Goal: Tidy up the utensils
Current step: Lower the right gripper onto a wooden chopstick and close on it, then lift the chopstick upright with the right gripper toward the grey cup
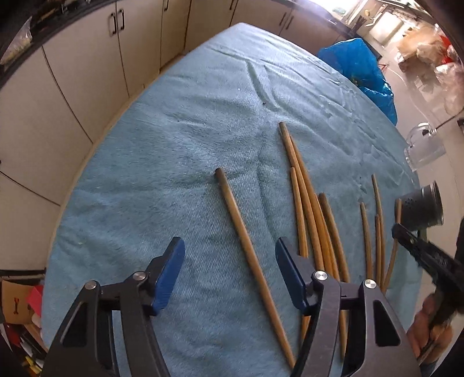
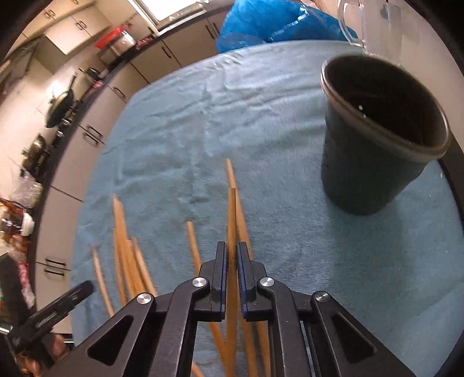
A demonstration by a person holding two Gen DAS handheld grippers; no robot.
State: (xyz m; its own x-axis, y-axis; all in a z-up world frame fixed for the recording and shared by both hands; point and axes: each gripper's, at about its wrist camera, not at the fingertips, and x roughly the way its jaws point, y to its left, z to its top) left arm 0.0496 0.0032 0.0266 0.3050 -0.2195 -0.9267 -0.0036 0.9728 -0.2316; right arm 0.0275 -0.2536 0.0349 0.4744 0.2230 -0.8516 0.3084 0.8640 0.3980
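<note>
Several wooden chopsticks are lying on the blue towel (image 1: 179, 139) that is covering the tabletop, most of them bunched toward its right side. One chopstick (image 1: 249, 249) is lying on its own, slanting across the towel between the blue pads (image 1: 169, 275) of the left gripper (image 1: 230, 261), whose jaws are standing spread wide above the towel and are gripping nothing. Just to the right of it a cluster of chopsticks (image 1: 313, 208) is overlapping, and a looser group (image 1: 377, 232) is lying nearer the right edge. The right gripper (image 2: 231, 264) is pinching a single chopstick (image 2: 231, 217) between its nearly closed jaws, with the stick's tip pointing forward over the towel; motion blur is softening the other sticks beneath it, so it cannot be told whether the pinched stick is clear of the towel. A dark cup (image 2: 374, 139) is standing upright on the towel near the right edge, ahead and to the right of the pinched chopstick and well apart from it. A clear glass mug (image 2: 374, 26) is sitting behind the cup at the far right corner. A blue plastic bag (image 1: 359, 69) is showing beyond the far edge, and cream cupboards (image 1: 72, 63) are lining the wall to the left.
</note>
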